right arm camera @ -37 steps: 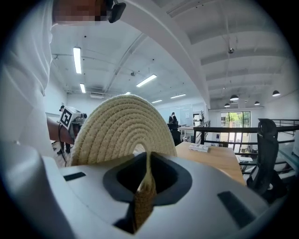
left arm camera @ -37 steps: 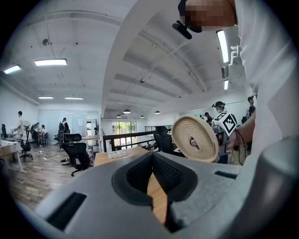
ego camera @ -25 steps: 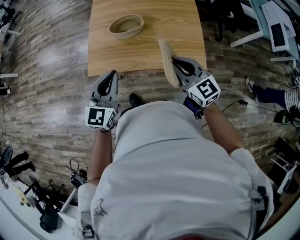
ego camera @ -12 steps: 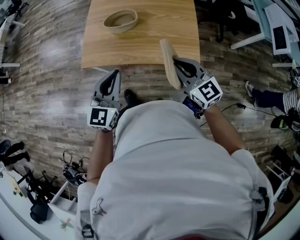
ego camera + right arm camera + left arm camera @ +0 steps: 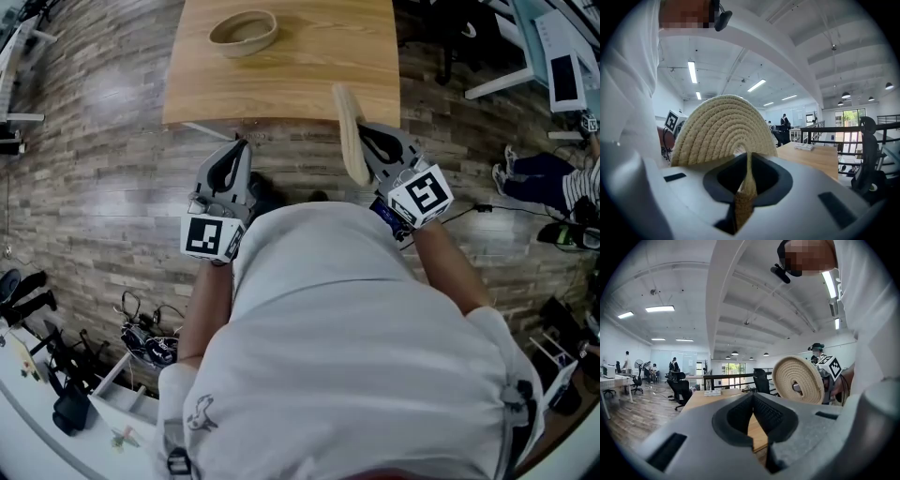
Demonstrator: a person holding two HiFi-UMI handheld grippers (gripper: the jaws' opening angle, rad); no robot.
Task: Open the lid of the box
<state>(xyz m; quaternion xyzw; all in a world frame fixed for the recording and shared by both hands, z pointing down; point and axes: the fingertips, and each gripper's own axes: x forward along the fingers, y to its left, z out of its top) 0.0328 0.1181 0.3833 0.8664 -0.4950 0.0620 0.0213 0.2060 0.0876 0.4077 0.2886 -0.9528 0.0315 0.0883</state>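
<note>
The lid [image 5: 350,131] was cream, with rope rings going round and round. The box [image 5: 244,31] was cream too. The table [image 5: 309,75] was light brown wood with thin lines. The floor [image 5: 94,187] had grey-brown planks. The left gripper [image 5: 237,148] and the right gripper [image 5: 367,134] were grey. Each cube [image 5: 208,236] was white with black squares. The shirt [image 5: 328,356] was white.

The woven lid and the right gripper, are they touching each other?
Touching. In the right gripper view, the right gripper pinches a strip of the woven lid between its jaws.
</note>
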